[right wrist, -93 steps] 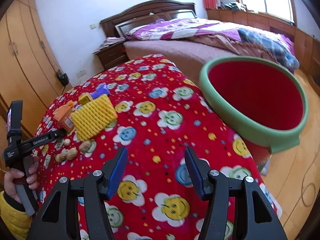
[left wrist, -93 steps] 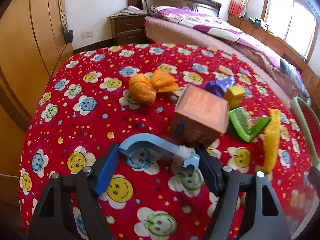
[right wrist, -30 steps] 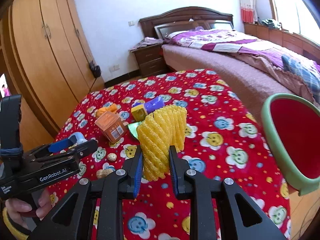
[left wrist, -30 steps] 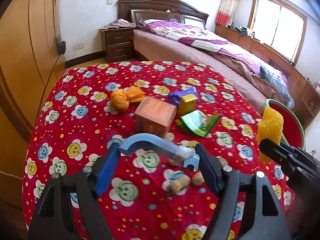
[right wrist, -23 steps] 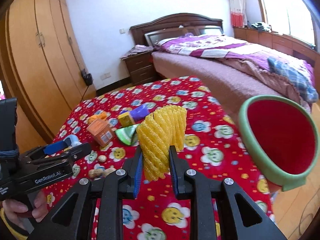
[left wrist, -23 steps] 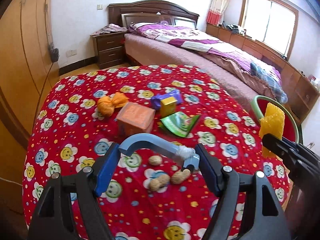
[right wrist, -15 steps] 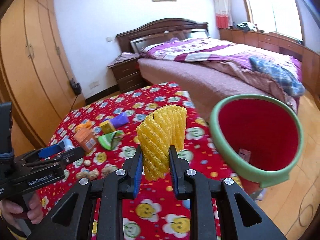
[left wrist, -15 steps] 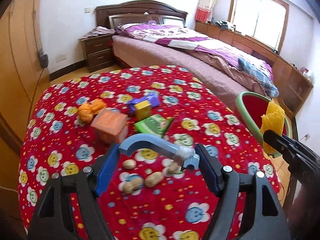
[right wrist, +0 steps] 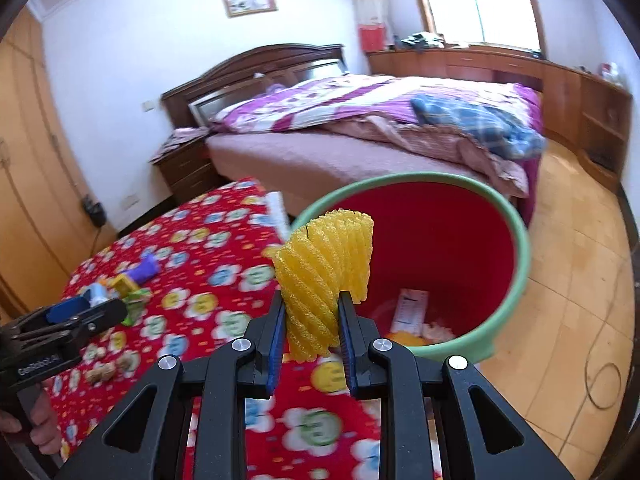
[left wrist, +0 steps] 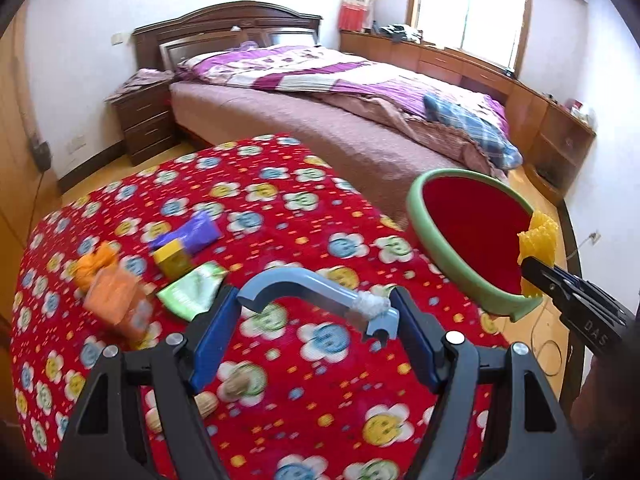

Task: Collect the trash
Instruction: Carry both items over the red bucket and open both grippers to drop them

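Observation:
My right gripper (right wrist: 312, 320) is shut on a yellow foam net sleeve (right wrist: 324, 264), which stands upright between the pads at the near rim of the red bin with a green rim (right wrist: 516, 280). The left wrist view shows that sleeve (left wrist: 538, 236) and the right gripper (left wrist: 536, 276) at the bin's (left wrist: 432, 236) right edge. My left gripper (left wrist: 316, 312) is shut on a curved blue plastic handle (left wrist: 304, 284) with a white wad at one end, above the red flowered tablecloth (left wrist: 280, 208). The bin holds paper scraps (right wrist: 412, 308).
On the cloth lie an orange box (left wrist: 116, 300), a green wrapper (left wrist: 192, 290), a yellow block (left wrist: 173, 256), a purple wrapper (left wrist: 196, 234), an orange mesh bundle (left wrist: 96, 260) and peanuts (left wrist: 236, 388). A bed (left wrist: 360, 100) stands behind, wooden floor to the right.
Both grippers swung right toward the bin, each keeping its hold. The bin now fills the right wrist view just behind the yellow sleeve, and the table litter has slid left.

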Available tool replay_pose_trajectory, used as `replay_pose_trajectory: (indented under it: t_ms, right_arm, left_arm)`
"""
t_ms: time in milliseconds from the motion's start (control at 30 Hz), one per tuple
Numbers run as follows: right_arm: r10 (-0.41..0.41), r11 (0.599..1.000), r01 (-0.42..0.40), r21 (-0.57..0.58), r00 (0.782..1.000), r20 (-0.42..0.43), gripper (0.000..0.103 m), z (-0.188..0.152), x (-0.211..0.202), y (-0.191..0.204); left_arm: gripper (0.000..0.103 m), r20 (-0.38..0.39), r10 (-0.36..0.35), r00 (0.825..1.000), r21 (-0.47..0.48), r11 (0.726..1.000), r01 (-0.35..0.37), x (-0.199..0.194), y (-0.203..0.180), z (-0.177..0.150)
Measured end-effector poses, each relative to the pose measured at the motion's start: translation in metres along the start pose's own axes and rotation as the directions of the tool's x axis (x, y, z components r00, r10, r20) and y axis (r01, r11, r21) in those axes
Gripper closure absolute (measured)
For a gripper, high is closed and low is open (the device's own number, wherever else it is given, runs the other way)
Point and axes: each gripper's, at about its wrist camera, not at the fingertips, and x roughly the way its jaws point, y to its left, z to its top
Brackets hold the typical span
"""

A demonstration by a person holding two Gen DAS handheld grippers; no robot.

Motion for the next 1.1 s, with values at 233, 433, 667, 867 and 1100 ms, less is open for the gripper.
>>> replay_pose_trajectory:
  t_ms: [233, 433, 667, 867, 1100]
  right_arm:
    - [-0.078, 0.995, 0.079, 0.059, 0.997, -0.022, 0.079, 0.004, 0.014, -0.039]
    - [-0.123, 0.989, 0.126, 0.077, 0.992, -0.041, 0.078, 0.006, 0.027, -0.061]
    - [-0.134, 0.987, 0.139, 0.076, 0.989, -0.064, 0.076, 0.007, 0.042, -0.071]
    - [-0.123, 0.989, 0.128, 0.080, 0.990, -0.065, 0.076, 0.006, 0.046, -0.075]
    - [-0.049, 0.990, 0.053, 0.133, 0.998, -0.029, 0.054, 0.004, 0.039, -0.083]
  left_arm:
    - [0.027, -0.022, -0.046, 0.999, 0.066, 0.997, 0.047, 0.025, -0.034, 0.013]
    - [0.027, -0.042, -0.079, 0.996, 0.115, 0.990, 0.083, 0.046, -0.062, 0.023]
    - [0.027, -0.055, -0.101, 0.993, 0.147, 0.983, 0.108, 0.062, -0.083, 0.032]
    - [0.027, -0.063, -0.106, 0.992, 0.163, 0.980, 0.115, 0.072, -0.092, 0.036]
    - [0.027, -0.073, -0.115, 0.991, 0.166, 0.978, 0.126, 0.080, -0.099, 0.037]
